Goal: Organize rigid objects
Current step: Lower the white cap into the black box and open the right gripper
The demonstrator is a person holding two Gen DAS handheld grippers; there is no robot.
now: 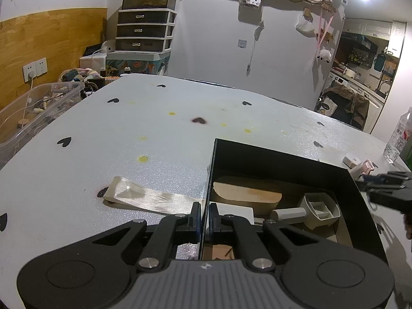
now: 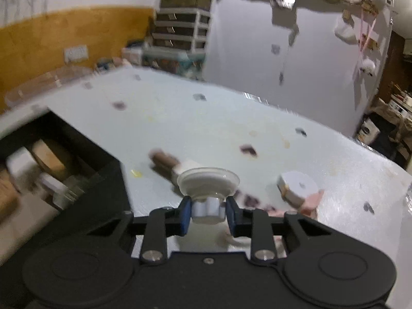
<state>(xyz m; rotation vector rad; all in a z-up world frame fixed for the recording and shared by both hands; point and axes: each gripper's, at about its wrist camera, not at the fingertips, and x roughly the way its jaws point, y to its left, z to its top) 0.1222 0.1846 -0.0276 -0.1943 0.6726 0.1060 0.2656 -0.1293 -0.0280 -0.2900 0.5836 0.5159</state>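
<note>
A black box (image 1: 283, 162) sits on the white table and holds a tan wooden block (image 1: 247, 193), a white flat piece (image 1: 234, 209) and a beige scoop (image 1: 316, 209). My left gripper (image 1: 204, 217) is shut on the box's left wall. My right gripper (image 2: 208, 212) is shut on the knob of a white suction cup (image 2: 208, 180) and holds it above the table, to the right of the box (image 2: 77, 154). A brown cylinder (image 2: 164, 161) and a white round disc (image 2: 298, 184) lie on the table beyond it. The right wrist view is blurred.
A translucent strip (image 1: 152, 198) lies on the table left of the box. A clear plastic bin (image 1: 33, 108) stands off the table's left edge. A water bottle (image 1: 399, 136) and small white and pink items (image 1: 360, 166) sit at the right edge.
</note>
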